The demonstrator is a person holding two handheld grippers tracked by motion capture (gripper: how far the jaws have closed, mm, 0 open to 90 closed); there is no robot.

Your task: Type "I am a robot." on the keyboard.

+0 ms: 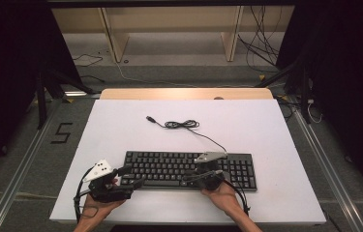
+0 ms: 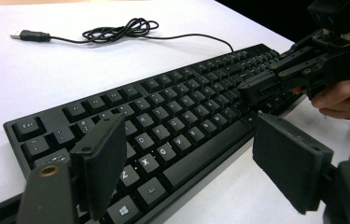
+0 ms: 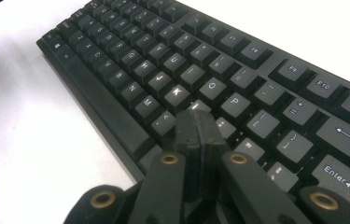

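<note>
- Keyboard (image 1: 189,169) is seen lying flat on the white desk (image 1: 121,130), near the front edge; its cable (image 1: 184,124) is left loosely coiled behind it, plug unconnected.
- Right tool (image 3: 196,114) is clenched, jaws pressed together with nothing between them, tip poised over the keys below K and L; contact cannot be told.
- Left tool (image 2: 186,163) is held released, jaws wide apart, hovering over the keyboard's lower left corner, nothing grasped.
- Judgement: key pressing with the closed right tip appears to be in hand; how many keys are done cannot be judged.
</note>
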